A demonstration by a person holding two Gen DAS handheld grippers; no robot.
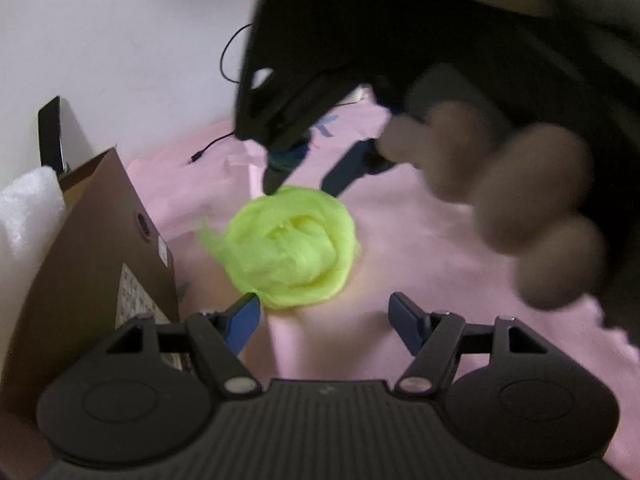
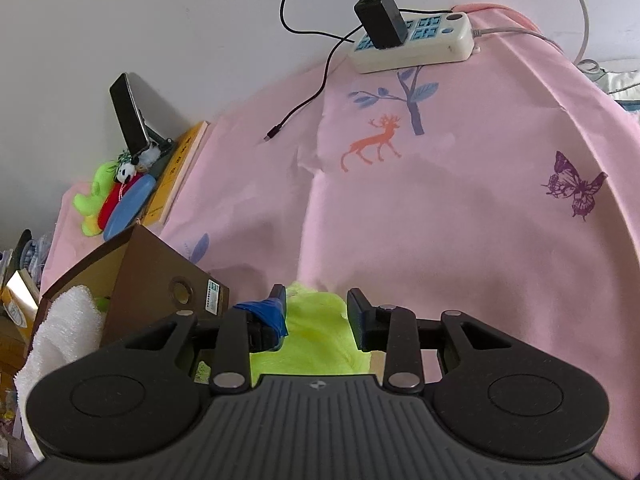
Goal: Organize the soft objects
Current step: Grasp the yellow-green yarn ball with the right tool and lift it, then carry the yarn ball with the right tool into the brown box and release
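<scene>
From my left wrist view, the hand [image 1: 520, 200] on the right gripper [image 1: 304, 184] is smeared with blur, and I can't read whether those fingers touch the green scarf [image 1: 292, 248]. The box [image 1: 92, 264] is cut off at the left edge. In my right wrist view, the gripper body hides the scarf's near part, and the box label [image 2: 214, 298] is too small to read.

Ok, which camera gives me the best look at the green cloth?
The left wrist view: the whole green cloth lies bunched on the pink sheet. The right wrist view shows only part of it, behind its own tongs.
</scene>
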